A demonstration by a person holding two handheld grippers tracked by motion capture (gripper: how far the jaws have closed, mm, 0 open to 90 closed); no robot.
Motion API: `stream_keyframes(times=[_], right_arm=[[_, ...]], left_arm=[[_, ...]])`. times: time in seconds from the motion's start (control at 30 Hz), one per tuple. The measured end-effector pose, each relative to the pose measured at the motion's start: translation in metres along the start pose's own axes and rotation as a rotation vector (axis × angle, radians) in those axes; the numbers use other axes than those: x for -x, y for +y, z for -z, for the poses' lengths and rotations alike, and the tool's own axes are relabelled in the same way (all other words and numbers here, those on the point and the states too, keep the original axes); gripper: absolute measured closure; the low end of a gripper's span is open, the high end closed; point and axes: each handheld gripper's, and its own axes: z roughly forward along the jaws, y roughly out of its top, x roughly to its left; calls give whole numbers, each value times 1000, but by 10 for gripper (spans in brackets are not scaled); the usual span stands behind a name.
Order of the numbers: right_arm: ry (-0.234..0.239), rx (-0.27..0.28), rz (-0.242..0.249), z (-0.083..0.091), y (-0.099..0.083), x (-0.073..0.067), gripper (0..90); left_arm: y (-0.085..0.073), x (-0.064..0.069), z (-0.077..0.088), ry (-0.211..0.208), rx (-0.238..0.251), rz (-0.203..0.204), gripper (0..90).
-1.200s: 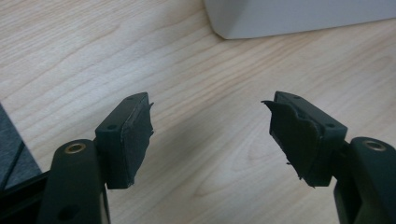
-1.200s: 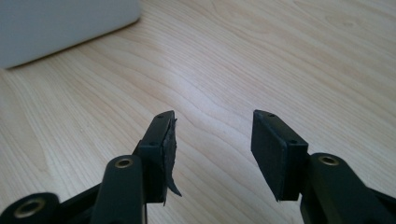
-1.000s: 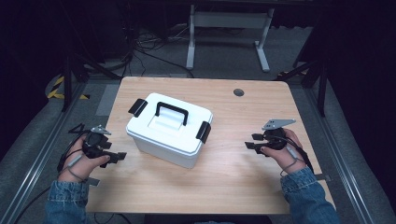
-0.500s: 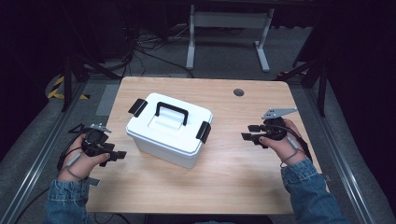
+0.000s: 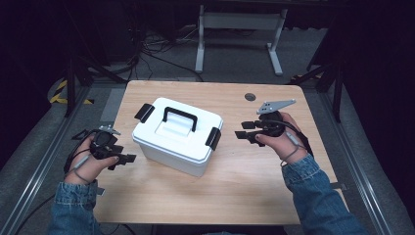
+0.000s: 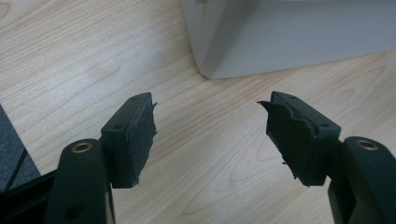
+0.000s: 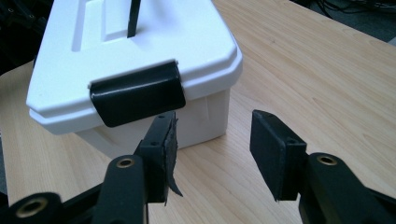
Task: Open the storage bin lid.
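A white lidded box with a black handle sits at the table's middle. It has a black latch at each end, one at the far left and one at the near right. My left gripper stands open just off the box's near left corner, with bare wood between its jaws. My right gripper is open too, held a little to the right of the near latch. Both grippers hold nothing.
The wooden table has a small round hole near its far edge. A white metal stand and cables lie on the floor behind. Bare wood spreads in front of the box.
The right gripper has moved left and slightly away from me, closer to the box's near latch. The left gripper has edged a little toward the box.
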Motion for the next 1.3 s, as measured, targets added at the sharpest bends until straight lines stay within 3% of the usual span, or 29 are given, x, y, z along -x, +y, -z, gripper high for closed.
stream_keyframes(times=[0.27, 0.6, 0.97, 1.3], right_arm=[[45, 2, 28, -12, 27, -13, 513], [101, -7, 53, -37, 63, -28, 508], [131, -60, 75, -73, 86, -38, 514], [145, -95, 89, -100, 95, -44, 553]], left_arm=[[-4, -2, 4, 1, 44, -2, 314], [-4, -4, 5, -7, 52, 5, 313], [-4, -6, 3, -22, 46, 8, 307], [-4, -5, -1, -23, 34, -3, 302]])
